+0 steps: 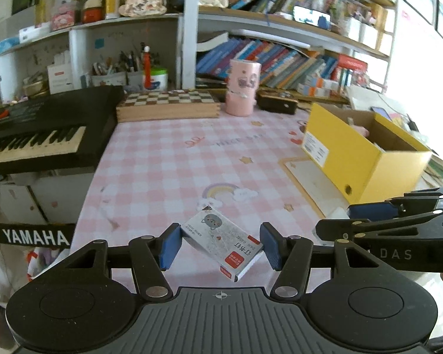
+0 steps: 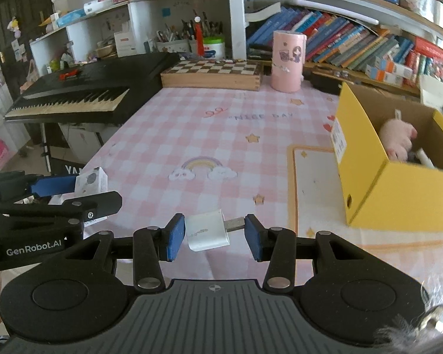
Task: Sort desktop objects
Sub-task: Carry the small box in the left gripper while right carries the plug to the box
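Note:
My left gripper (image 1: 220,245) is shut on a small white staple box (image 1: 221,243) with a grey cat picture and a red label. The box hangs tilted just above the pink checked tablecloth (image 1: 168,165). In the right wrist view my right gripper (image 2: 215,237) is shut on a white USB adapter (image 2: 206,233); one pad presses its white body, the other its metal plug. The two grippers are side by side near the table's front edge. An open yellow cardboard box (image 2: 398,194) stands to the right, with a pink plush toy (image 2: 398,138) inside.
A black keyboard (image 2: 82,94) lies along the table's left side. At the back stand a wooden chessboard box (image 2: 212,73) and a pink cylinder (image 2: 288,62), in front of crowded bookshelves. A white board with an orange border (image 2: 313,183) lies beside the yellow box.

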A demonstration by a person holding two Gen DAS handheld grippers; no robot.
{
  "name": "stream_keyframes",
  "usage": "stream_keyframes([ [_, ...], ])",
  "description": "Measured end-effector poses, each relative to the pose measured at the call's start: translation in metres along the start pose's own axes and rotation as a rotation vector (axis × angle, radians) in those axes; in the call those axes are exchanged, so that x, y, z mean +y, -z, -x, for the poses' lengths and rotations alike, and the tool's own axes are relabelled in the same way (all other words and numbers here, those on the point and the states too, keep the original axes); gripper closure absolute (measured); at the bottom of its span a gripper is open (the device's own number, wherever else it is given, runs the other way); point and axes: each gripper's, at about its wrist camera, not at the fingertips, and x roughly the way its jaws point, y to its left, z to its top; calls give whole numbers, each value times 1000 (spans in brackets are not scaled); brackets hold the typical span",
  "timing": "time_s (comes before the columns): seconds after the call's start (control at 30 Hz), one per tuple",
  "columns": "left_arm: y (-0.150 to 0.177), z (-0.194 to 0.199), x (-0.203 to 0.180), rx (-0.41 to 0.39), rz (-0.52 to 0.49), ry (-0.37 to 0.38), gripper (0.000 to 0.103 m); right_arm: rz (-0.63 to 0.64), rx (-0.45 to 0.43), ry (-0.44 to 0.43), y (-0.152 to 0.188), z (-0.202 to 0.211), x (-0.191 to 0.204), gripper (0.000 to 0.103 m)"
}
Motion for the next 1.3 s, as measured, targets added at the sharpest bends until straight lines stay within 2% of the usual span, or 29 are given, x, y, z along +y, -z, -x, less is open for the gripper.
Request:
stream_keyframes([
  [0.2,8,6,-18,8,-56,72,46,-66,5,59,27,23,-6,61],
  [0.4,12,8,-43,12,-125,160,46,-160,-9,141,44,46,-23,61],
  [0.7,13,6,-77,15,-192,260,46,-232,-14,231,69,74,-41,61],
  [0.9,13,3,-97,17,-229,298,46,-267,-19,265,79,84,-55,61],
  [1.3,3,-14,-146,31,-282,325,46,-312,-22,286,84,95,-102,61],
])
